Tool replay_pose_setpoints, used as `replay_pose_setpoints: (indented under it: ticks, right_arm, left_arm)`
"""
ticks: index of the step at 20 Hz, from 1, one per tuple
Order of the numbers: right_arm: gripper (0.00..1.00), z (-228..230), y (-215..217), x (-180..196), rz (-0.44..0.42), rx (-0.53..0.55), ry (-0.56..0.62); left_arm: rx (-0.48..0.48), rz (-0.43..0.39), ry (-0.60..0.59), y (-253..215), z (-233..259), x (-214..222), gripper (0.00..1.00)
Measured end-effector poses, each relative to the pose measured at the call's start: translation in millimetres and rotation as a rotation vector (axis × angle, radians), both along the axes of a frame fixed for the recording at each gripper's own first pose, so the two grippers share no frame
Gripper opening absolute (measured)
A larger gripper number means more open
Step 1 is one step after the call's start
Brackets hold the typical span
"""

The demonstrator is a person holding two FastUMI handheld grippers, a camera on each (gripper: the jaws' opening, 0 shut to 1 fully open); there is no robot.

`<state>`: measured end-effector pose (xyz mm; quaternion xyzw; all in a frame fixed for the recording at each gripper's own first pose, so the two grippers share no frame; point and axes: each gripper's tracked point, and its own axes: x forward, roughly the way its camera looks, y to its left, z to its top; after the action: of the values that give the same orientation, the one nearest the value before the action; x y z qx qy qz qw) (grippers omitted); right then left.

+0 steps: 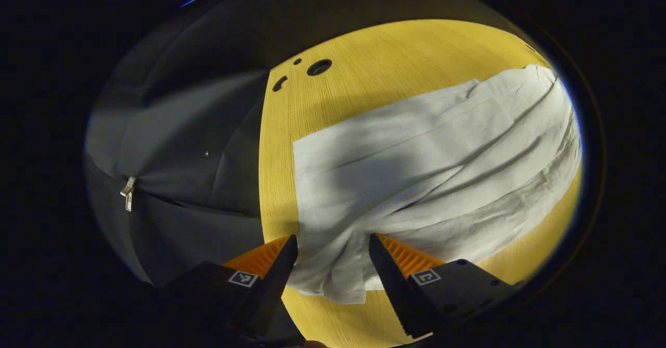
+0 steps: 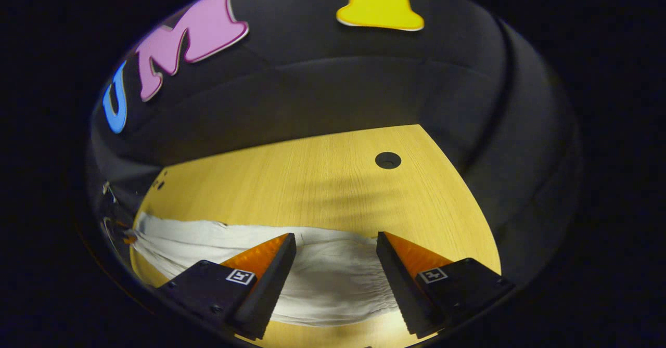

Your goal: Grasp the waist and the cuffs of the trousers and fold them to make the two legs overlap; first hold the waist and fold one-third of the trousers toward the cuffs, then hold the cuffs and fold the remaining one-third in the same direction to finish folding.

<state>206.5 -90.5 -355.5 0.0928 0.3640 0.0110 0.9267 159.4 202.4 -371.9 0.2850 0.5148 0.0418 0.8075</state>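
Left gripper view is showing the left hand-held gripper [image 1: 333, 246] standing wide, its fingers straddling a bunched corner of the white trousers [image 1: 437, 150] without pressing on the cloth; whether the tips are touching the fabric cannot be told. From that corner the trousers are spreading flat and creased away across the yellow wooden worktop [image 1: 380, 62], reaching toward its far right side. Bare wood is lying open beyond the cloth's straight left edge, up to the worktop's own edge, where a round hole [image 1: 319, 67] and two smaller cutouts are sitting near the corner. Past that edge the dark booth wall [image 1: 197, 145] is hanging, with a small metal clip [image 1: 127, 192] on it. Right gripper view is showing the right hand-held gripper [image 2: 335, 244] also spread wide, hovering over a gathered, elastic-looking end of the trousers [image 2: 333, 280], fingers apart on either side. A broad stretch of bare worktop [image 2: 312, 181] is lying open ahead, with one round hole [image 2: 387, 159] near the far right corner.
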Motion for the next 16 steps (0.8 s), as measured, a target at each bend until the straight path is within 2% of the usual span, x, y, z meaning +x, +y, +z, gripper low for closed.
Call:
replay_pose_setpoints:
  ticks: [5,9,12,16]
  right_arm:
    - [0.98,6.7,-22.6,-32.9,-0.253,0.167,-0.010]
    - [0.97,-3.9,-35.8,-60.7,-0.397,0.227,-0.017]
    - [0.97,-9.9,-38.5,-73.3,-0.467,0.248,0.000]
    - [0.97,-29.1,-37.9,-88.6,-0.509,0.245,0.051]
  left_arm:
    - [-0.053,-0.003,-0.117,-11.3,30.7,-10.7,0.93]
    - [-0.169,0.036,-0.263,-30.6,49.5,-23.8,0.95]
    - [-0.237,0.079,-0.321,-36.8,57.5,-36.3,0.96]
    - [-0.320,0.143,-0.364,-42.7,65.7,-55.9,0.96]
